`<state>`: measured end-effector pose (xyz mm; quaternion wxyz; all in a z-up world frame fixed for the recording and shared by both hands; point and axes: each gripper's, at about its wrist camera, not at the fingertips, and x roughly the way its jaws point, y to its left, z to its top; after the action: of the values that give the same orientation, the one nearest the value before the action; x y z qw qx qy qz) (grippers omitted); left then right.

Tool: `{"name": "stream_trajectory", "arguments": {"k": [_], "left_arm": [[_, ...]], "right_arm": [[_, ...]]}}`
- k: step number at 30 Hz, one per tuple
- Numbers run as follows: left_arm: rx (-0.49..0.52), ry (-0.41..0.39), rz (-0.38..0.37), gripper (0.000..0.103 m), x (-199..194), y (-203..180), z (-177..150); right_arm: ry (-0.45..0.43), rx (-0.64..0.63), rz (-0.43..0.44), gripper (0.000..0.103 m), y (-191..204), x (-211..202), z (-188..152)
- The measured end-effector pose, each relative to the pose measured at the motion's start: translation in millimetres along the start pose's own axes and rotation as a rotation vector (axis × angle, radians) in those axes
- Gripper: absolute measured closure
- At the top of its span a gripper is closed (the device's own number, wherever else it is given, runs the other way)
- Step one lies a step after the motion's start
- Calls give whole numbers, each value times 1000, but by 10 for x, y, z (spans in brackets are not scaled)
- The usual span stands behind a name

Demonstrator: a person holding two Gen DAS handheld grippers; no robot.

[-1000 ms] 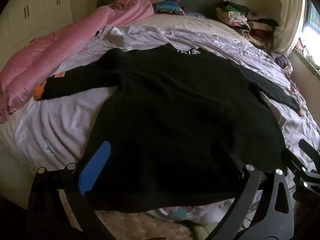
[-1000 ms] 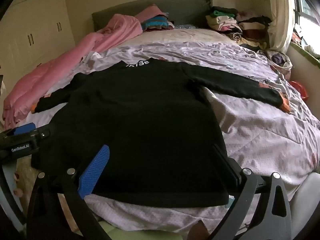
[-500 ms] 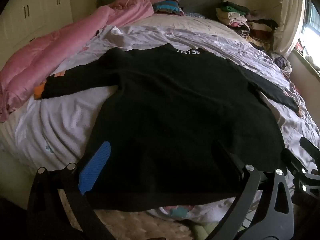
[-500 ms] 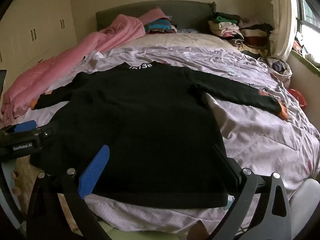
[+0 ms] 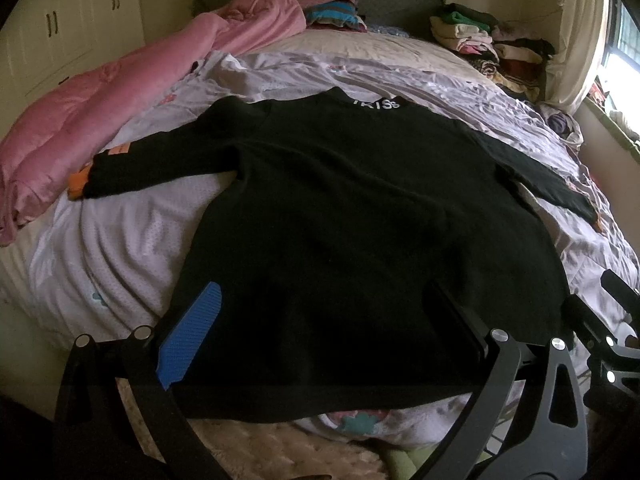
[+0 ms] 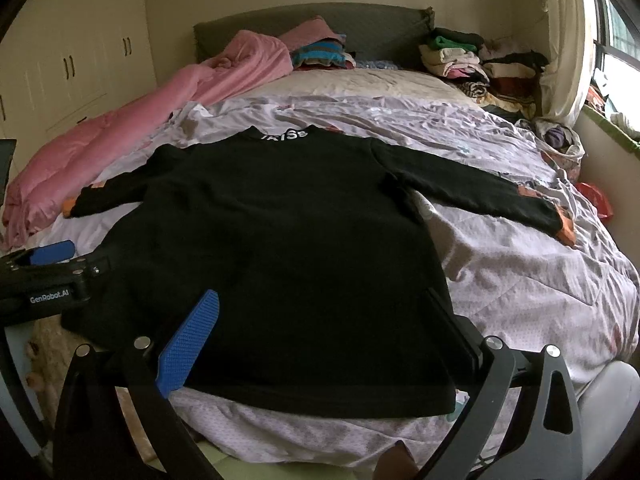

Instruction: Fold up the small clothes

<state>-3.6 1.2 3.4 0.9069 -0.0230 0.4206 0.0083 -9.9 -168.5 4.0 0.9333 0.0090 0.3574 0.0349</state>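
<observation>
A black long-sleeved sweater (image 5: 352, 232) (image 6: 288, 248) lies flat on the bed, back up, collar with white lettering at the far end, both sleeves spread out with orange cuffs. My left gripper (image 5: 320, 320) hovers open over the hem near the bed's foot, nothing between its fingers. My right gripper (image 6: 320, 320) is open too, above the hem's right half, holding nothing. In the right wrist view the left gripper (image 6: 48, 276) shows at the left edge beside the sweater's lower left corner.
A pink quilt (image 5: 100, 112) runs along the bed's left side. Folded clothes are stacked (image 6: 480, 64) at the headboard's right, more (image 6: 320, 54) at its middle. The lilac sheet (image 6: 520, 272) is bare right of the sweater. Wardrobe doors (image 6: 80, 60) stand left.
The right wrist view has drawn back and risen a little, so the sweater sits lower and farther away. The left view barely shifts. Both grippers stay open.
</observation>
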Motion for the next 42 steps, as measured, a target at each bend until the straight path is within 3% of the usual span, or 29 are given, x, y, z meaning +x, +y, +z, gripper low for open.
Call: {"name": "stream_trajectory", "arguments": {"k": [42], "left_arm": [[6,13,8,9,13,-44,62]], "right_arm": [[-12,-1,1,4,80,-9,100]]}}
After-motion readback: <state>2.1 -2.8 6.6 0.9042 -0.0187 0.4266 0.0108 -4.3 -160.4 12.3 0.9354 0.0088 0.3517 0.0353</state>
